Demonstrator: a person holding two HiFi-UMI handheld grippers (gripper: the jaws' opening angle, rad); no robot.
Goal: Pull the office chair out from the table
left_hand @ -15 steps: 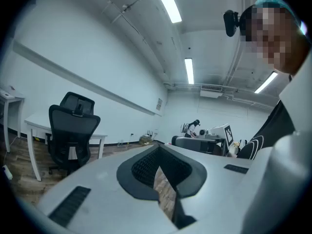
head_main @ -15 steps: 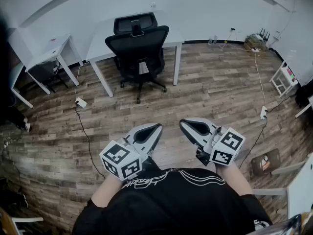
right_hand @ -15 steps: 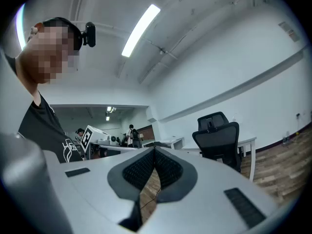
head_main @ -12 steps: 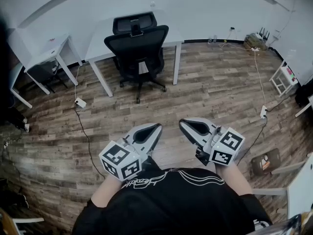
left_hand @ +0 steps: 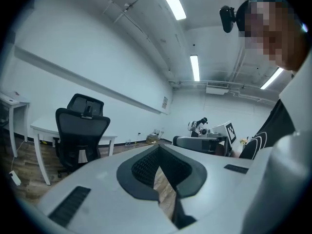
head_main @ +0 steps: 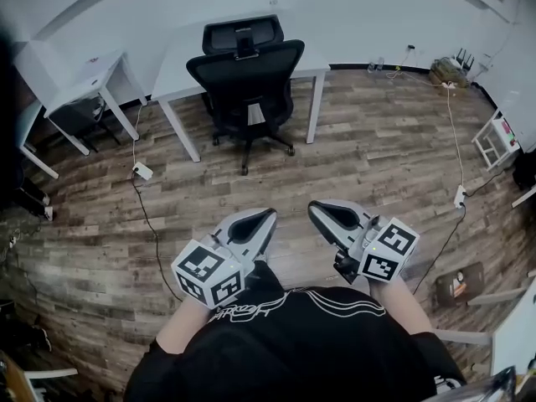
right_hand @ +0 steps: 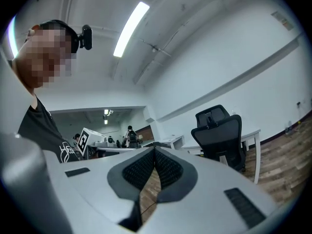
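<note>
nothing done yet: black mesh office chair (head_main: 247, 82) sits tucked at the far white table (head_main: 174, 72); left gripper (head_main: 270, 216) and right gripper (head_main: 312, 210), well apart from it, both closed, empty.

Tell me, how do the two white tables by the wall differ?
The middle table looks wider than the left table. The middle table has the black office chair pushed in at it; the left table has only something dark, too dim to name, beneath it. Both are white with thin legs, beside the wall.
</note>
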